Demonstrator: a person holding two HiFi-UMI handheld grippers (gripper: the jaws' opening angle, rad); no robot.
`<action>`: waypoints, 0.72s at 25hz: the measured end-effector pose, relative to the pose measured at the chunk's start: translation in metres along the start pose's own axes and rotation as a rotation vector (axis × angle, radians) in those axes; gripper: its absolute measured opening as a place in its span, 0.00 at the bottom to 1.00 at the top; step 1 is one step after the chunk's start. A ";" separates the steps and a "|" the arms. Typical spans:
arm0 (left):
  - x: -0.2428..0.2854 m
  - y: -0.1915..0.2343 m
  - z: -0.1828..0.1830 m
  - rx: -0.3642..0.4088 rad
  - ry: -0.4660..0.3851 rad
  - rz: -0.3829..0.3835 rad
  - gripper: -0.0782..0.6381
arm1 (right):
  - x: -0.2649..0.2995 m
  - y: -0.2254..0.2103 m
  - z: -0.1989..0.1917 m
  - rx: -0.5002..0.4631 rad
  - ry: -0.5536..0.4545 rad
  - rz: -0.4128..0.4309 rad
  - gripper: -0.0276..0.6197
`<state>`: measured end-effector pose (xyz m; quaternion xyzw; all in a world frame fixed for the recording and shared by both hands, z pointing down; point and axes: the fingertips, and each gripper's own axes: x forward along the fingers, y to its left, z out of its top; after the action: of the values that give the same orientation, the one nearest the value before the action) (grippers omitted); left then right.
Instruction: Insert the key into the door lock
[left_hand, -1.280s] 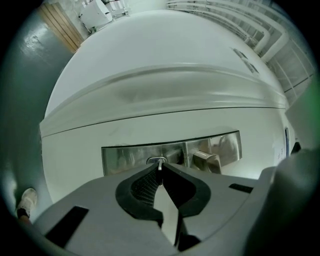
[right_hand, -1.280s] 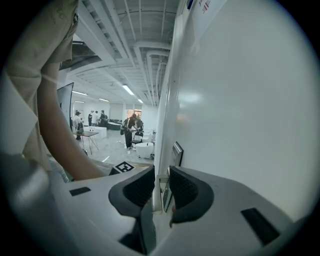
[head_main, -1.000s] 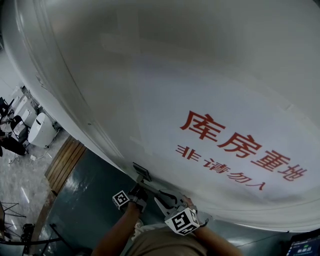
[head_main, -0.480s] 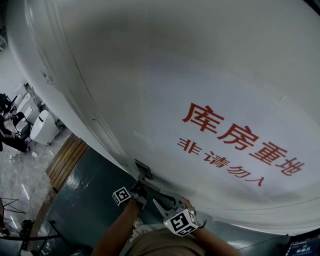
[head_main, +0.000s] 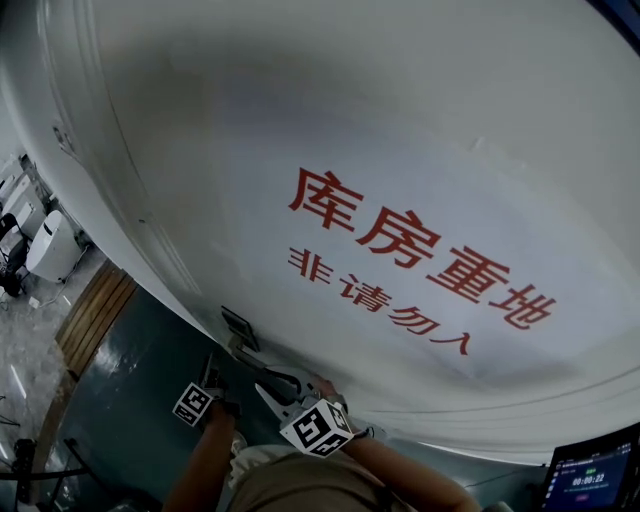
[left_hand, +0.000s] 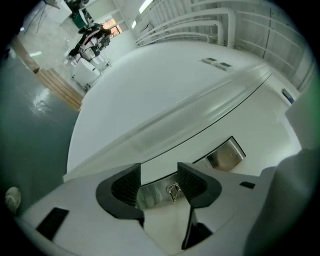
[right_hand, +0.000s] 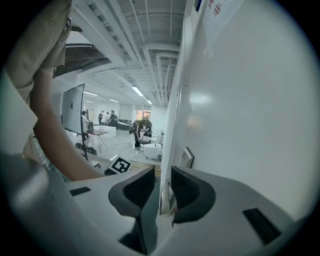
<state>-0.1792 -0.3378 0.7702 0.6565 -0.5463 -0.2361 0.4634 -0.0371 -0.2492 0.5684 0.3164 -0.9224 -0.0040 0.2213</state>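
Observation:
The white door (head_main: 400, 120) with red characters fills the head view. My left gripper (left_hand: 159, 175) is open; its jaws have just been opening and nothing is gripped. Straight ahead of it, between the pads but untouched, the small silver key (left_hand: 173, 191) sticks out of the metal lock plate (left_hand: 150, 194). In the head view my left gripper (head_main: 213, 375) hangs a little off the door, below a square plate (head_main: 240, 327). My right gripper (right_hand: 163, 182) is shut on the door handle (head_main: 285, 380), which shows as a thin pale strip between the pads (right_hand: 186, 189).
A shiny square plate (left_hand: 226, 154) sits on the door beyond the lock. A wooden strip (head_main: 95, 315) borders the grey floor at the left, with white equipment (head_main: 45, 245) behind it. A lit screen (head_main: 590, 480) stands at the bottom right. People and desks (right_hand: 100, 132) are far off.
My left gripper has drawn back from the lock, away from the door. The head view has shifted, sliding the door's characters leftward. The right gripper stays on the handle.

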 end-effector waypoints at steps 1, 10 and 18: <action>-0.007 -0.001 0.004 0.025 -0.013 0.020 0.42 | 0.000 -0.001 0.004 -0.007 -0.008 0.001 0.19; -0.046 -0.080 0.028 0.447 -0.062 -0.017 0.42 | -0.008 -0.011 0.028 -0.042 -0.084 -0.047 0.19; -0.072 -0.147 0.015 0.798 -0.030 -0.071 0.42 | -0.022 -0.014 0.045 -0.085 -0.173 -0.117 0.20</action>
<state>-0.1394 -0.2794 0.6214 0.8000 -0.5787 -0.0307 0.1556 -0.0320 -0.2535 0.5164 0.3583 -0.9171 -0.0831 0.1535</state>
